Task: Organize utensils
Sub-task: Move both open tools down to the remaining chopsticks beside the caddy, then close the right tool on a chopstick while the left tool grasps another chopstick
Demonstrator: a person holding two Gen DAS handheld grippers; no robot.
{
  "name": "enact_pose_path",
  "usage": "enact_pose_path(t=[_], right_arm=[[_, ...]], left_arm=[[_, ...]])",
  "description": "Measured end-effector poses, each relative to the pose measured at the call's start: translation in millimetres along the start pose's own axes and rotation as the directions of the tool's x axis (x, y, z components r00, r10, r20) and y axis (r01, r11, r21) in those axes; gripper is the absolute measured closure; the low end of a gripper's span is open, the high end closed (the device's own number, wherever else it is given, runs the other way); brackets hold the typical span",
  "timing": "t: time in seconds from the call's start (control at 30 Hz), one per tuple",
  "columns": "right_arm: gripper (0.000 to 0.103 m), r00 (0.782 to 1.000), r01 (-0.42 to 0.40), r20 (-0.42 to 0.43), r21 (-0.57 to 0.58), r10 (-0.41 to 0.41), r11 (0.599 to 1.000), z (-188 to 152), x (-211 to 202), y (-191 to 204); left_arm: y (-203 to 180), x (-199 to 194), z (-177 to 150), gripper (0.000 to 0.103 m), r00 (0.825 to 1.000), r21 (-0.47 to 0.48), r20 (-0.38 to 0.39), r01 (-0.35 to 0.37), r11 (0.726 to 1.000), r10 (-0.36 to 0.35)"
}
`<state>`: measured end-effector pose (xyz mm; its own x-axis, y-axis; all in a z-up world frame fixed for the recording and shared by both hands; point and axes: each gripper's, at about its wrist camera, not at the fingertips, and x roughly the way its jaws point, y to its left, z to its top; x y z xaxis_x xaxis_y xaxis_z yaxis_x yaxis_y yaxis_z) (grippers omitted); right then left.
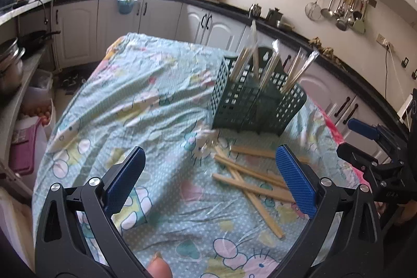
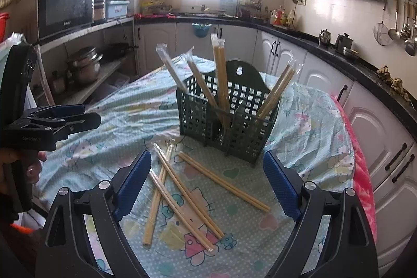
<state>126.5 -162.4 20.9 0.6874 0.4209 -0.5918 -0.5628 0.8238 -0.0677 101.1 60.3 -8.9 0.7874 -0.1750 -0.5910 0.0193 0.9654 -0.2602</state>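
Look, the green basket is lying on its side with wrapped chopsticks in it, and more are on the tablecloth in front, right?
Not quite: the green basket stands upright, not on its side, as the right wrist view shows. Wrapped chopsticks do stick out of it, and more chopsticks lie on the tablecloth in front.

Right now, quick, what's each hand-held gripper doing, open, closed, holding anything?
Left hand-held gripper: open, holding nothing.
Right hand-held gripper: open, holding nothing, above the loose chopsticks.
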Motion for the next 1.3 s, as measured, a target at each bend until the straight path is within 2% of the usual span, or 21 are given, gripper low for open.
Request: enact_pose_path(t=[0.27,0.43,0.57,0.7,0.93,1.3], right_arm=[[0.018,0.998,0.002,-0.064,-0.042,-0.005,0.999,-6,31,-4],[0.019,0.994,-0.006,-0.106,-0.085,-0.003,0.996,-9,54,-4],[0.019,0.988,-0.017,-0.155,-0.123,-0.003,0.992,-11,77,0],[0.023,0.982,-0.031,-0.189,-0.156,0.001,0.987,-12,95,6],[0.030,0.972,-0.060,-0.235,-0.161,0.021,0.985,-13,127,5],[0.043,0.950,-0.111,-0.310,-0.184,0.049,0.977,-9,159,13]], left_arm=[[6,26,-14,0.011,0.996,-0.027,-0.087,0.031,0.999,-0.033],[8,39,-23,0.026,0.990,-0.051,-0.133,0.049,0.998,-0.055],[10,51,-31,0.041,0.979,-0.090,-0.172,0.091,0.992,-0.106],[9,62,-37,0.051,0.966,-0.128,-0.208,0.131,0.983,-0.156],[11,77,-44,0.062,0.948,-0.187,-0.246,0.159,0.969,-0.203],[20,98,-40,0.074,0.934,-0.270,-0.273,0.157,0.950,-0.232]])
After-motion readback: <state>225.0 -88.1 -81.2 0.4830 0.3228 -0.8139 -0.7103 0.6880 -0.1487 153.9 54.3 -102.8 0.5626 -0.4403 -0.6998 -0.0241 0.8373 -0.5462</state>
